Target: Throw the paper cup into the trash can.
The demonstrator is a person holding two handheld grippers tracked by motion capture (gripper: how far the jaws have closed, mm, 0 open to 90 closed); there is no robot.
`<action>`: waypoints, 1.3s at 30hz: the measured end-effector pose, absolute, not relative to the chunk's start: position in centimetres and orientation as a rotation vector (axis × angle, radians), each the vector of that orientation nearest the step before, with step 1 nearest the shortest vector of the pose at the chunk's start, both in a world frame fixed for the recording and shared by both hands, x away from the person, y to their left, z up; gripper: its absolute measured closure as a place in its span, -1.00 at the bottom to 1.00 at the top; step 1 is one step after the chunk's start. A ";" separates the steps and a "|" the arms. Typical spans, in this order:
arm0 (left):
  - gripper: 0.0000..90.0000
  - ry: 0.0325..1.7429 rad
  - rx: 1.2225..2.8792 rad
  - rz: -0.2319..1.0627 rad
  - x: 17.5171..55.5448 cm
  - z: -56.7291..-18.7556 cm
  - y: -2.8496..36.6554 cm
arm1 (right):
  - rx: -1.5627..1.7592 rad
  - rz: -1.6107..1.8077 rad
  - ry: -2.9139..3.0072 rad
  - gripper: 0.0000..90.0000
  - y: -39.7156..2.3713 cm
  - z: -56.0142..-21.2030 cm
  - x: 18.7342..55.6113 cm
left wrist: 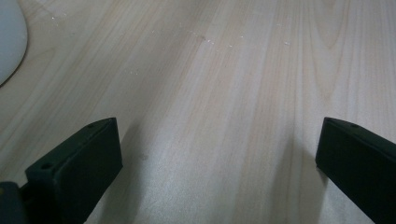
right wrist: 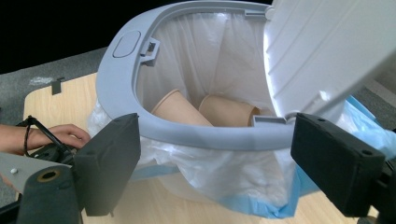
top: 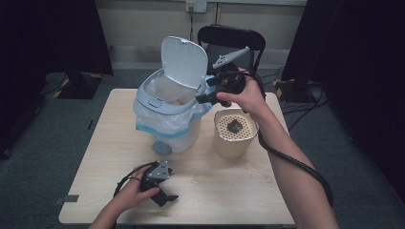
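A light wooden counter [top: 229,191] carries a pale blue-grey pedal bin [top: 167,112] toward its far edge, left of centre. The bin's lid [top: 184,62] stands open and upright at the back. A white liner with a blue hem [top: 157,125] is folded out over the rim and hangs down the sides. In the right gripper view, two tan paper cups [right wrist: 219,112] lie tilted inside the liner, touching each other.

Just beside the bin, on its right, stands a cream round container [top: 234,133] with a perforated top. A small dark lump [top: 234,126] rests on that top; what it is cannot be told.

The right tool [top: 206,95] is held above the counter at the bin's right rim, in the person's right hand [top: 241,95]. Its jaws are spread wide apart with nothing between them, and in its own view they frame the bin's near rim and the hanging liner.

The left tool [top: 165,194] rests low near the counter's near edge, left of centre, held by the left hand [top: 131,193]. In its own view its jaws are wide apart over bare wood, gripping nothing, with a few pale crumbs [left wrist: 208,39] scattered farther on.

A black chair [top: 231,40] stands beyond the far edge.
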State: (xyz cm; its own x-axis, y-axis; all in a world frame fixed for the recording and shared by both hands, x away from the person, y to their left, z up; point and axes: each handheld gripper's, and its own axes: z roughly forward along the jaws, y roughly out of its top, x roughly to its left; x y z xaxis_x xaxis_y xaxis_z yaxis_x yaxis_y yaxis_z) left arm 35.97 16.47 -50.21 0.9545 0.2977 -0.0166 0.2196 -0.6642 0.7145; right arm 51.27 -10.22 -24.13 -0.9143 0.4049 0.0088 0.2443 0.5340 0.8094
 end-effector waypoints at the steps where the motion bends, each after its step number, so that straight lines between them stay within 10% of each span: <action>1: -1.00 0.362 2.324 0.131 36.0 -50.2 16.5 | 0.563 1.320 2.591 -0.66 -10.5 -24.3 51.4; 39: -1.00 0.361 2.326 0.131 36.0 -50.2 16.5 | 0.612 1.313 2.550 -0.64 -8.9 -24.6 54.8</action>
State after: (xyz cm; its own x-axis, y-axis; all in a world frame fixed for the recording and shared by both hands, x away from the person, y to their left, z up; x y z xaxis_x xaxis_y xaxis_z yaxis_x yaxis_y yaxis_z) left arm 35.98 16.48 -50.17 0.9546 0.2976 -0.0145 0.2191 -0.6683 0.7109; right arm 54.76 -8.89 -24.60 -0.8921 0.4518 0.0047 0.2663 0.5174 0.8132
